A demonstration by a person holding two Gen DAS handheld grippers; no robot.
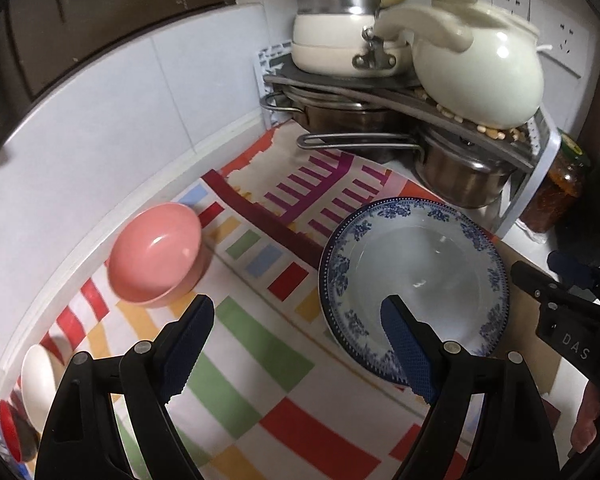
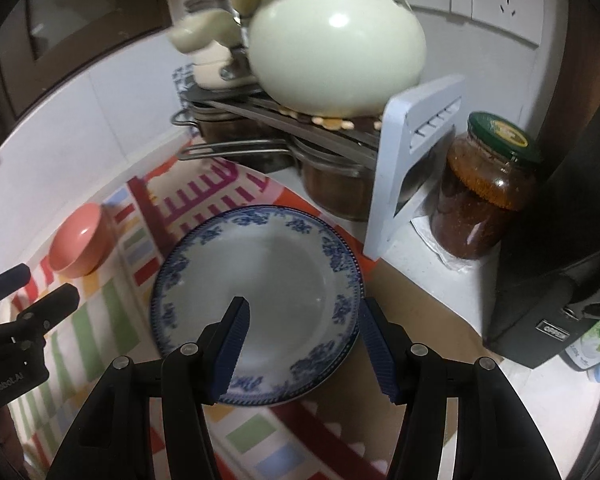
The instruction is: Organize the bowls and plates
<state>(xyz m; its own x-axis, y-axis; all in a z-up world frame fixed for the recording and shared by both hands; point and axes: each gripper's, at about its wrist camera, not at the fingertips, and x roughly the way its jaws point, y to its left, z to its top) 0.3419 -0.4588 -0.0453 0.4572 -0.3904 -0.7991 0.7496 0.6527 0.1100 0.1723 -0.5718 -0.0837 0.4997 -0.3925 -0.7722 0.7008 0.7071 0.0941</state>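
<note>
My left gripper (image 1: 296,344) has its jaws spread wide and empty above the striped cloth (image 1: 236,360), with the pink bowl (image 1: 156,254) just ahead of the left jaw and the blue-patterned plate (image 1: 414,276) lying under the tip of the right jaw. My right gripper (image 2: 304,344) stands about half open, holding nothing, its jaws straddling the plate's (image 2: 260,280) near right rim without touching. A cream bowl (image 1: 38,380) sits at the far left.
</note>
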